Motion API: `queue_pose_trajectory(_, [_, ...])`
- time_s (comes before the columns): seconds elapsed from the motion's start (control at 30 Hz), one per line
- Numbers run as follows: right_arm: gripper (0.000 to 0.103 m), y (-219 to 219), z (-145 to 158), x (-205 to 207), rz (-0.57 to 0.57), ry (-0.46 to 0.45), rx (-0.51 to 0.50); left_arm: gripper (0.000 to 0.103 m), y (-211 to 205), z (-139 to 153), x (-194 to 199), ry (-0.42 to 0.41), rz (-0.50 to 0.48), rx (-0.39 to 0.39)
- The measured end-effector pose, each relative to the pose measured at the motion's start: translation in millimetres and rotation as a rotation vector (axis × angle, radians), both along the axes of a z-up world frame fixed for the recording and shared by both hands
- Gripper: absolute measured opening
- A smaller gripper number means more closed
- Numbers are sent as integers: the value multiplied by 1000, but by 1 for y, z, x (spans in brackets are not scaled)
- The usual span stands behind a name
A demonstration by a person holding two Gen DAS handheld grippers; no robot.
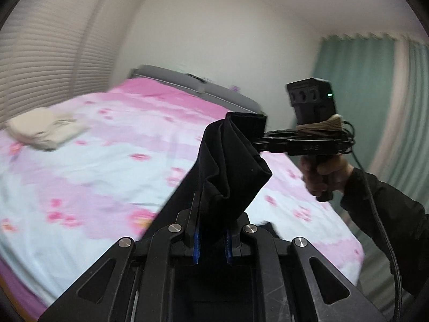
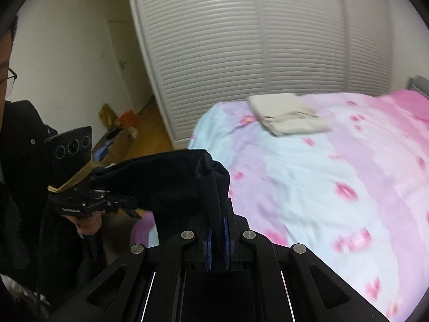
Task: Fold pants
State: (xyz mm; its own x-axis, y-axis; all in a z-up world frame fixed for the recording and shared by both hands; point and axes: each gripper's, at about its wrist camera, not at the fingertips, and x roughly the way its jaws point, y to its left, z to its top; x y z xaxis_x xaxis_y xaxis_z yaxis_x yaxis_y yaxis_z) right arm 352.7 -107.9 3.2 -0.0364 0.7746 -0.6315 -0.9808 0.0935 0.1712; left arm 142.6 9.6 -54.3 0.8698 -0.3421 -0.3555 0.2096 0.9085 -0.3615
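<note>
The black pants [image 1: 230,161] hang in the air above the bed, stretched between both grippers. My left gripper [image 1: 211,209] is shut on one end of the cloth. My right gripper [image 2: 217,214] is shut on the other end of the pants [image 2: 166,179]. The right gripper also shows in the left wrist view [image 1: 261,141], at the far end of the cloth. The left gripper shows in the right wrist view [image 2: 134,206], at the left. The lower part of the pants is hidden behind the gripper bodies.
The bed [image 1: 107,161] has a pink and pale blue flowered cover [image 2: 335,187]. A folded cream cloth [image 1: 43,131] lies near its far side, also in the right wrist view [image 2: 287,116]. A white slatted wardrobe [image 2: 254,53] and green curtain [image 1: 356,80] stand beyond.
</note>
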Motion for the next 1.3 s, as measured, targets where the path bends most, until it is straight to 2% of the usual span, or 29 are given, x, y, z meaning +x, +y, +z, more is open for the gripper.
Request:
queue_pose_trajectory(0.1, [7, -71, -11, 3, -70, 10, 17, 15, -61, -10, 7, 25, -105, 16])
queue_pose_trajectory(0.27, [7, -172, -57, 8, -166, 37, 54, 15, -158, -52, 13, 27, -230, 95])
queue_pose_trajectory(0.47, [7, -250, -128, 13, -230, 80, 28, 16, -225, -110, 27, 130, -281, 158])
queue_pose_trajectory(0.6, [8, -272, -180, 18, -262, 127, -12, 18, -259, -140, 27, 188, -305, 195])
queue_pose_trajectory(0.67, [9, -285, -196, 19, -269, 149, -14, 24, -269, -151, 24, 201, -316, 214])
queue_pose_trajectory(0.73, [16, -290, -207, 19, -281, 143, -16, 31, -278, -155, 20, 206, -322, 224])
queue_pose_trajectory(0.77, [25, -294, -212, 21, -291, 139, -18, 33, -282, -156, 17, 202, -322, 232])
queue_pose_trajectory(0.83, [30, -304, -216, 24, -313, 151, -22, 48, -286, -153, 14, 207, -329, 233])
queue_pose_trajectory(0.87, [34, -309, -215, 24, -324, 151, -26, 51, -283, -151, 11, 210, -334, 225])
queue_pose_trajectory(0.93, [44, -312, -212, 21, -360, 148, -55, 65, -282, -140, 6, 210, -337, 210])
queue_pose_trajectory(0.97, [53, -314, -210, 19, -385, 147, -73, 67, -281, -136, 3, 205, -337, 204])
queue_pose_trajectory(1.0, [56, -316, -210, 19, -411, 151, -87, 69, -280, -131, 1, 201, -337, 203])
queue_pose_trajectory(1.17, [56, -336, -200, 7, -560, 223, -126, 74, -266, -103, -10, 201, -362, 199])
queue_pose_trajectory(1.23, [56, -346, -201, -1, -644, 270, -131, 80, -250, -96, -8, 209, -345, 200])
queue_pose_trajectory(1.3, [57, -358, -204, -10, -723, 360, -85, 80, -234, -95, -5, 221, -328, 200])
